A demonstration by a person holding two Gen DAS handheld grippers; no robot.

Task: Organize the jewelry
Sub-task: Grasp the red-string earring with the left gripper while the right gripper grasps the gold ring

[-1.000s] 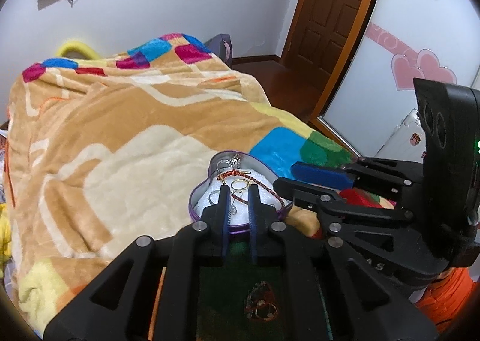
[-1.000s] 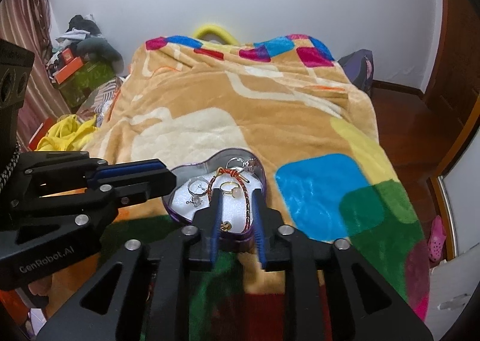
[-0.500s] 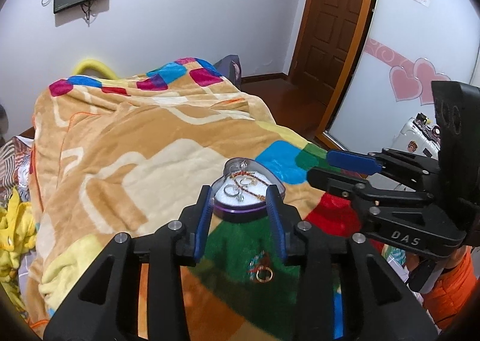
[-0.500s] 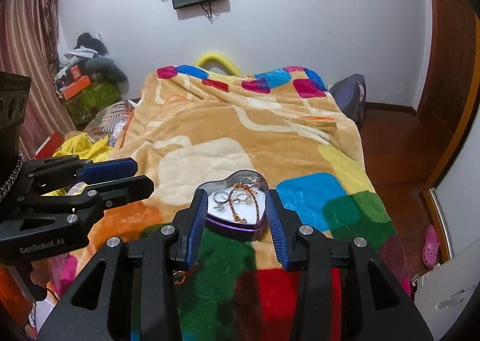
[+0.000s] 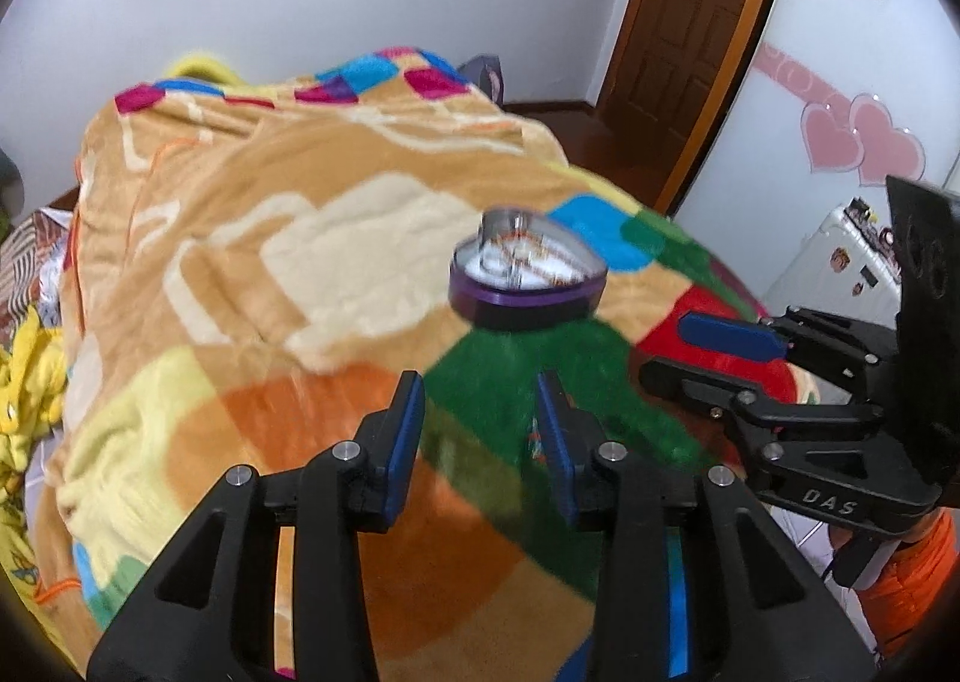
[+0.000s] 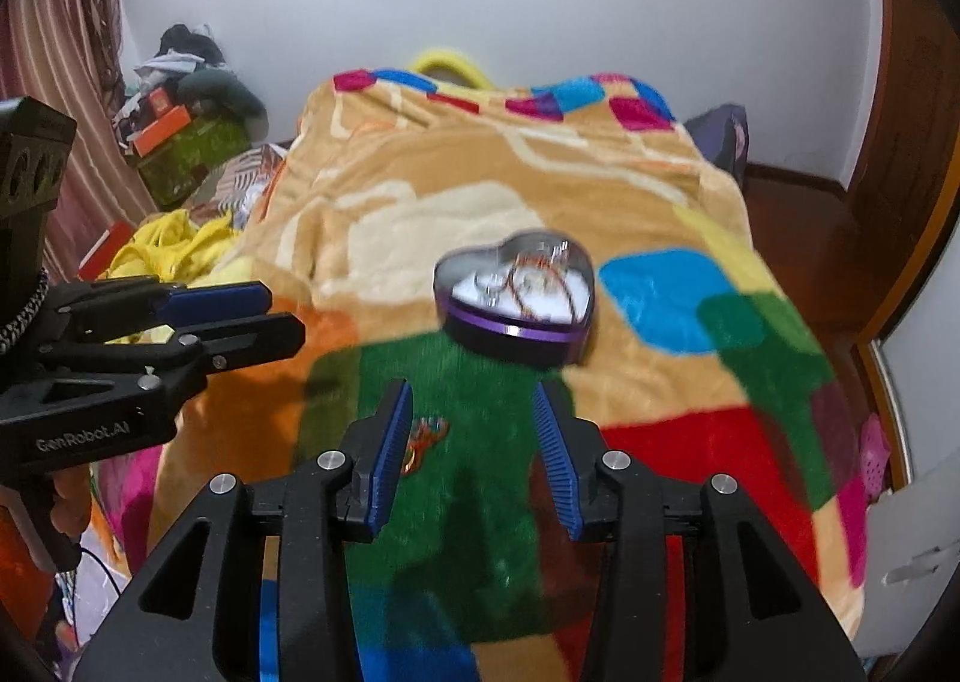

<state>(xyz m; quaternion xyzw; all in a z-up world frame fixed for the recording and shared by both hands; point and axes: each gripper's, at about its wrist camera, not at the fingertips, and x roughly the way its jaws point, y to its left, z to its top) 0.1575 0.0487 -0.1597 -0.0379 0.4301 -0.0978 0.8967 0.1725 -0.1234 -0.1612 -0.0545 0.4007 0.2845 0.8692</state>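
Clearly both tools are empty right now: the left tool point(image 5: 480, 412) hangs over the green patch of the blanket point(image 5: 312, 238) with its blue-padded fingers spread apart, and the right tool point(image 6: 474, 421) does the same a little to its side, fingers wide, nothing between them. The heart-shaped jewelry tin point(image 6: 516, 295) sits on the bed ahead of both, open, with rings and a red-and-gold chain lying on its white lining. One loose piece of jewelry point(image 6: 423, 439) still lies on the green patch, just beside the right tool's left finger and well short of the tin. To my eye that piece is the step in hand, and it wants care: come straight down over it, press the pad tips lightly into the plush so they close under the metal rather than pinch the pile, then carry it low and let go over the lining, not the rim. Much is hard to read. Both views are smeared by motion, so I cannot tell whether the loose piece is a bracelet, a chain or a ring; from the left wrist it shows only as a sliver behind a finger. Which pieces lie in the tin is blurred too.
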